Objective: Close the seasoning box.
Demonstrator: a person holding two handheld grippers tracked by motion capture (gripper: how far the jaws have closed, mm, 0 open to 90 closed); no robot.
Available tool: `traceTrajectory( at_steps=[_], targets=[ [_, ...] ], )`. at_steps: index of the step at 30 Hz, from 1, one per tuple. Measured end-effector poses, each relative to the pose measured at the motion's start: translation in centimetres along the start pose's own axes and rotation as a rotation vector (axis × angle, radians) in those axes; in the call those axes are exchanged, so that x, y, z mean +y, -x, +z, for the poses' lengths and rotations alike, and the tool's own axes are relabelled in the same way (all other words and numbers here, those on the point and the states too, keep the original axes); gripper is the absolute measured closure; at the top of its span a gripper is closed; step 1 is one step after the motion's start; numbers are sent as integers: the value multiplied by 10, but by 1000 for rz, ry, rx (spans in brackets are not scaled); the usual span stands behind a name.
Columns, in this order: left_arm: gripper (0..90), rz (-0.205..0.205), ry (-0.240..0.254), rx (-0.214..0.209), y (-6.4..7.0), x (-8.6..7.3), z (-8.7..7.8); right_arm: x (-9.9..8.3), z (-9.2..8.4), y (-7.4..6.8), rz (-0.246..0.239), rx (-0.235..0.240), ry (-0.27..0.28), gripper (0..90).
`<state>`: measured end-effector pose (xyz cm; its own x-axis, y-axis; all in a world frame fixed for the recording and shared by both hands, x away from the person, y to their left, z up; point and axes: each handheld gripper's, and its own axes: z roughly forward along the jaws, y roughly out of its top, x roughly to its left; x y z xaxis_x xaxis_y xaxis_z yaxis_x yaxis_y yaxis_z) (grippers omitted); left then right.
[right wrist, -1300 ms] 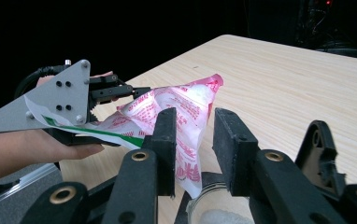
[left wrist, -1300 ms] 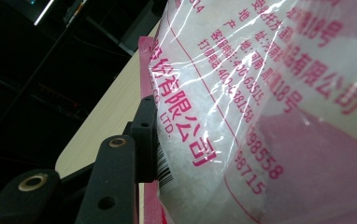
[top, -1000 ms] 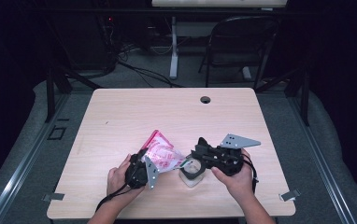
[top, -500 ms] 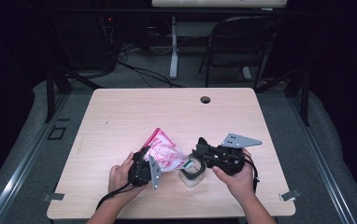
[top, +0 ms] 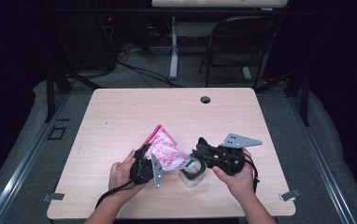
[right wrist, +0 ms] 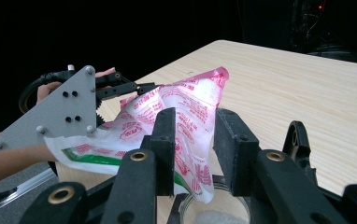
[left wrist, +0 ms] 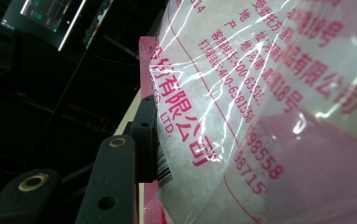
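A pink and white plastic bag [top: 165,151] of white granules is held up, tilted, over the table [top: 167,107]. My left gripper [top: 144,165] is shut on the bag's lower left edge; one finger [left wrist: 145,135] presses against the printed film [left wrist: 260,93]. The bag [right wrist: 181,107] slopes down to a corner that hangs between the jaws of my right gripper [right wrist: 194,135], which stand a little apart. Below that corner sits a small clear cup [right wrist: 214,214] with some white granules in it. The cup [top: 191,176] stands on the table under my right gripper [top: 200,156].
A round cable hole [top: 205,99] is near the table's far edge. A dark chair [top: 242,42] and floor cables lie beyond the table. The left gripper [right wrist: 134,88] and its grey plate [right wrist: 55,112] are close to my right gripper.
The bag and my left gripper have shifted slightly right, toward the cup. My right gripper has hardly moved.
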<state>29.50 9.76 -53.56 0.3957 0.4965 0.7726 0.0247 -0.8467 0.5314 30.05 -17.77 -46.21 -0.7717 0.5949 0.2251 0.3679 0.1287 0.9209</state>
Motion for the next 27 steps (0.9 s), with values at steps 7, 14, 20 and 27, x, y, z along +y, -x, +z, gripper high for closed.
traceTrajectory(
  at_steps=[7,14,20,27],
  targets=[
    [597,50,-4,14,0,4,-1,-1,2,-2,-7,5,-13,692],
    [597,75,0,24,0,5,-2,-2,6,-2,-14,11,-37,697],
    [598,78,6,23,3,6,-2,-5,15,-4,-24,11,-98,705],
    [598,85,16,25,5,7,-2,-8,22,-5,-46,-5,-149,764]
  ],
)
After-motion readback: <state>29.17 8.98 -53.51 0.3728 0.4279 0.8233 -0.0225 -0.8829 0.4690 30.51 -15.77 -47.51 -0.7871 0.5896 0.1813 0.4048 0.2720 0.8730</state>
